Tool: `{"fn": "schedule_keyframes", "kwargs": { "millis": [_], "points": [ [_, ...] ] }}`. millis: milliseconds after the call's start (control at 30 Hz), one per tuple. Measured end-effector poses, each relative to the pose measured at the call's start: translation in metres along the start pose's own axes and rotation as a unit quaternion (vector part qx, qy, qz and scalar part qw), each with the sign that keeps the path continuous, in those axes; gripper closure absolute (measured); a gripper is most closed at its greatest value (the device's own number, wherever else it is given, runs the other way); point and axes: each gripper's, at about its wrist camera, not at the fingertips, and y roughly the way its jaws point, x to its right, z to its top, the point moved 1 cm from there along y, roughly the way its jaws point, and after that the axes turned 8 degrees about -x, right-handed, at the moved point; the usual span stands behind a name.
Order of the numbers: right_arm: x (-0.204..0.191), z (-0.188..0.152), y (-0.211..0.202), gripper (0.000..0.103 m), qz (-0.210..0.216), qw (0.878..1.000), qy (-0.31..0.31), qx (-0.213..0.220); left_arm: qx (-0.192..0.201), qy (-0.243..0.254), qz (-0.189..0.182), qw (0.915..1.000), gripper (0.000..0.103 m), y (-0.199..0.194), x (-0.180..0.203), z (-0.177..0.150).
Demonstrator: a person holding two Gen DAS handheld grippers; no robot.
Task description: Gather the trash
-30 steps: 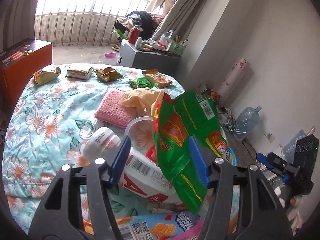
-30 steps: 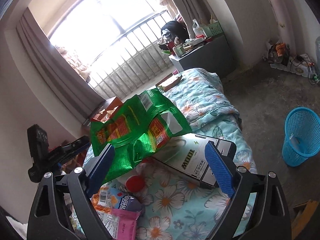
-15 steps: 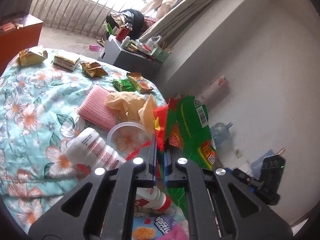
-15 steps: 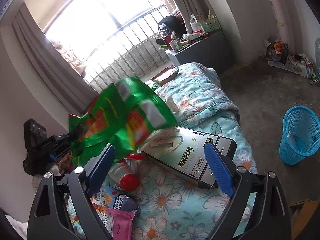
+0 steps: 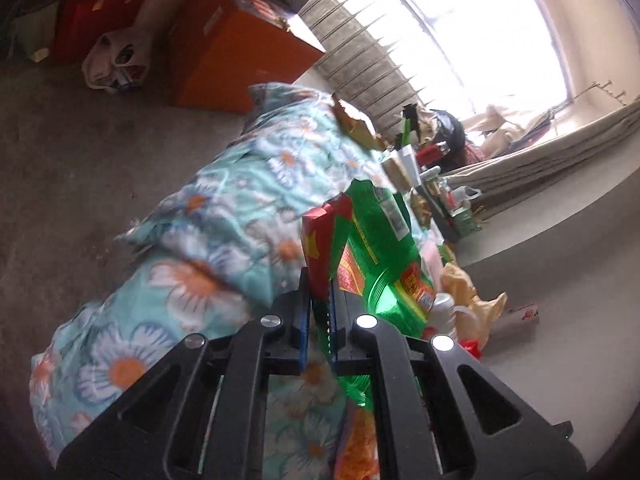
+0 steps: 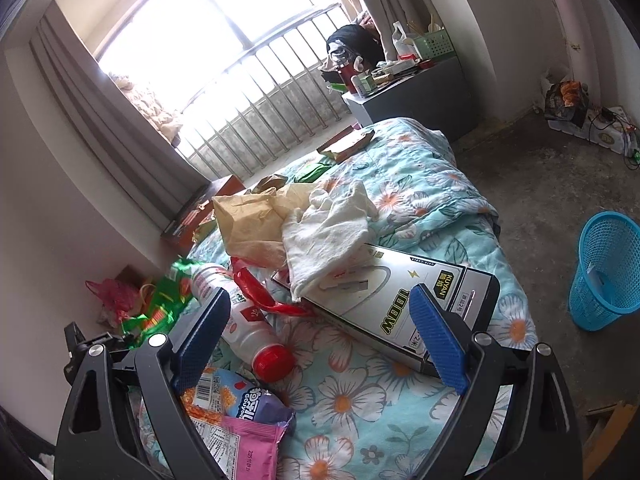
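A blue mesh basket (image 6: 608, 272) is seen on the concrete floor (image 6: 532, 184) well right of the bed (image 6: 424, 184); what lies in it cannot be told. The green snack bag (image 5: 380, 248) is clamped by its red edge between the pads of the left gripper (image 5: 319, 312), whose jaws have just been closing on it. Compared with a second ago, the bag has been carried off the clutter and now hangs past the bed's left edge, and the left view has rolled over. The right gripper (image 6: 320, 336) is held apart and empty above a white bottle with a red cap (image 6: 248, 320) and a silver box (image 6: 400, 300). A floral quilt covers the bed; a barred window (image 6: 248, 80) is behind.
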Motion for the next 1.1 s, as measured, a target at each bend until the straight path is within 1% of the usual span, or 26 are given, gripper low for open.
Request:
{"fn": "schedule_keyframes", "kwargs": {
  "millis": [67,133,167,233,267,333,400,500,567,600,633,700,733,833,967,1033,1100],
  "points": [
    [-0.001,0.001,0.002,0.014,0.001,1.000,0.000,-0.001,-0.030,-0.001,0.017,0.9994,0.085,0.004,-0.005,-0.012],
    [-0.002,0.001,0.004,0.014,0.003,1.000,0.001,-0.004,-0.061,0.007,0.035,0.9975,0.062,0.008,-0.005,-0.025],
    [-0.002,0.001,0.005,0.014,0.004,1.000,0.001,-0.004,-0.074,0.012,0.040,0.9964,0.059,0.009,-0.004,-0.030],
    [-0.003,0.001,0.006,0.014,0.005,1.000,0.000,-0.005,-0.097,0.031,0.047,0.9938,0.046,0.005,-0.004,-0.039],
    [-0.003,0.001,0.006,0.014,0.005,1.000,-0.001,-0.005,-0.106,0.044,0.051,0.9921,0.043,0.002,0.000,-0.043],
    [-0.003,0.001,0.008,0.014,0.006,1.000,0.000,-0.005,-0.117,0.066,0.059,0.9892,0.032,-0.005,0.001,-0.044],
    [-0.003,0.000,0.008,0.014,0.007,1.000,0.000,-0.005,-0.128,0.084,0.081,0.9849,0.027,-0.015,0.004,-0.045],
    [-0.003,-0.002,0.009,0.014,0.009,1.000,0.000,-0.003,-0.138,0.124,0.109,0.9766,0.027,-0.036,0.010,-0.048],
    [-0.002,-0.004,0.011,0.014,0.010,1.000,0.004,-0.004,-0.129,0.150,0.113,0.9737,0.027,-0.052,0.017,-0.048],
    [0.000,-0.005,0.013,0.014,0.012,1.000,0.008,-0.006,-0.122,0.160,0.109,0.9735,0.027,-0.058,0.023,-0.047],
    [0.001,-0.005,0.016,0.014,0.013,1.000,0.012,-0.008,-0.113,0.171,0.097,0.9740,0.027,-0.062,0.031,-0.047],
    [0.003,-0.006,0.020,0.015,0.014,1.000,0.013,-0.014,-0.099,0.190,0.061,0.9749,0.027,-0.063,0.051,-0.046],
    [0.002,-0.006,0.021,0.019,0.015,1.000,0.011,-0.017,-0.096,0.201,0.043,0.9739,0.027,-0.059,0.063,-0.048],
    [-0.002,-0.008,0.020,0.022,0.020,1.000,-0.003,-0.019,-0.100,0.233,-0.003,0.9672,0.027,-0.037,0.099,-0.056],
    [-0.002,-0.012,0.014,0.027,0.018,1.000,-0.012,-0.012,-0.114,0.272,-0.049,0.9543,0.027,0.000,0.146,-0.065],
    [0.004,-0.011,0.013,0.029,0.019,1.000,-0.003,-0.011,-0.116,0.295,-0.055,0.9468,0.027,0.020,0.168,-0.070],
    [0.012,-0.008,0.013,0.031,0.022,1.000,0.007,-0.009,-0.113,0.328,-0.041,0.9369,0.027,0.043,0.194,-0.076]
  ]
}}
